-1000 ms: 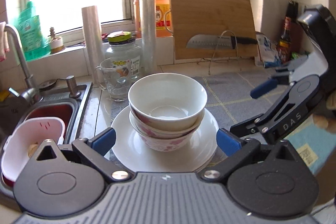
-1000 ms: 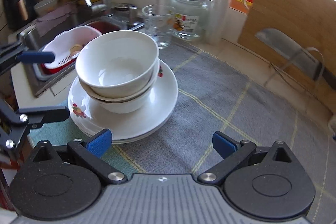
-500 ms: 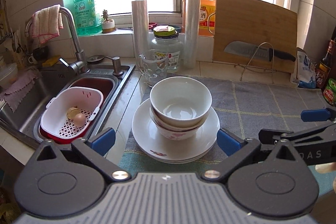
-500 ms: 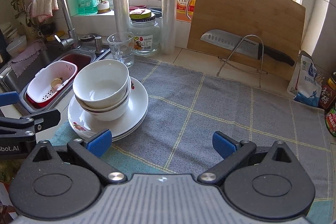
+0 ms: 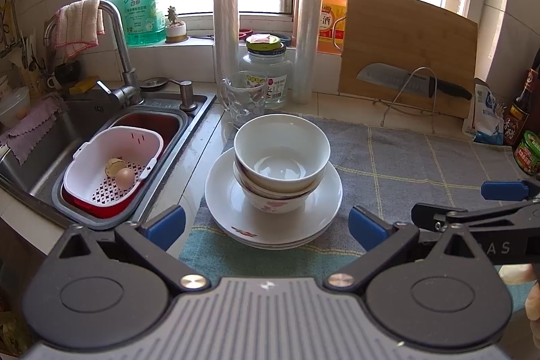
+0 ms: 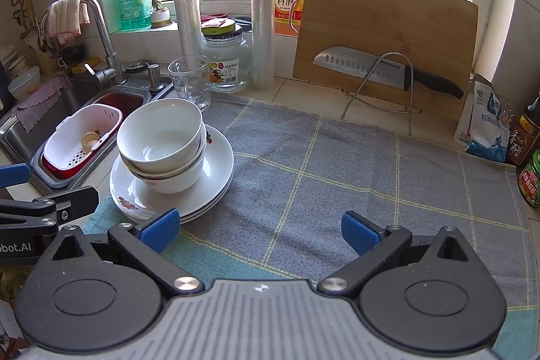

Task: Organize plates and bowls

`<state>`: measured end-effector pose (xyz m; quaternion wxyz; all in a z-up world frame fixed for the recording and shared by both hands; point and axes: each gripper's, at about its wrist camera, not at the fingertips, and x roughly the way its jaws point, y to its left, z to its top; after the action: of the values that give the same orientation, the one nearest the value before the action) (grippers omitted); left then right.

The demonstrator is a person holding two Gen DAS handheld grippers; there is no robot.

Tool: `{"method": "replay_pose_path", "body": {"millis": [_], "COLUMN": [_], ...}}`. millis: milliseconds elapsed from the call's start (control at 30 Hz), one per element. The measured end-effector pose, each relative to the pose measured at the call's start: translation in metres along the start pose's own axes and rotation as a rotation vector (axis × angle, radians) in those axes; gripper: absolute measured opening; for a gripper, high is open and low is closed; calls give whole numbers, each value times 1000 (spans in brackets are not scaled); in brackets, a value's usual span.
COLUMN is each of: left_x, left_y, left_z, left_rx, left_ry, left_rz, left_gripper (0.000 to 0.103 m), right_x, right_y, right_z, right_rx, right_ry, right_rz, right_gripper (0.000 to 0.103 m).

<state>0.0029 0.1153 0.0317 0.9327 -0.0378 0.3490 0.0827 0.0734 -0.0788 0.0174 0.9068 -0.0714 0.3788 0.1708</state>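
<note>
Stacked white bowls (image 5: 280, 157) nest on a stack of white plates (image 5: 229, 208) with red flower prints, at the left end of a grey checked mat. The same bowls (image 6: 162, 137) and plates (image 6: 216, 167) show in the right wrist view. My left gripper (image 5: 266, 223) is open and empty, just short of the plates' near rim. My right gripper (image 6: 260, 226) is open and empty over the mat, to the right of the stack. The right gripper also shows at the right edge of the left wrist view (image 5: 472, 201).
A sink (image 5: 84, 117) with a white colander (image 5: 111, 164) lies left of the stack. A glass mug (image 5: 243, 98), a jar (image 5: 266, 70), two film rolls, a cutting board (image 6: 388, 29) with a knife (image 6: 371, 68) and bottles at the far right stand behind the mat (image 6: 354, 164).
Both grippers have pulled back and risen away from the stack, so the dishes look smaller and more of the counter and sink shows. The stack has not moved.
</note>
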Motion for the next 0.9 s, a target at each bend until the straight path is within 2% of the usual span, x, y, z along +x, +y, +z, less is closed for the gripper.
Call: {"method": "replay_pose_path", "body": {"millis": [900], "left_x": [-7], "left_y": [-2], "left_z": [-2], "left_rx": [-13], "left_ry": [8], "left_rz": [1], "left_gripper": [102], "right_x": [-8], "right_y": [-4], "right_z": [-1], "right_rx": [-7], "right_ry": [-14], "right_rz": [-5], "right_gripper": [103]}}
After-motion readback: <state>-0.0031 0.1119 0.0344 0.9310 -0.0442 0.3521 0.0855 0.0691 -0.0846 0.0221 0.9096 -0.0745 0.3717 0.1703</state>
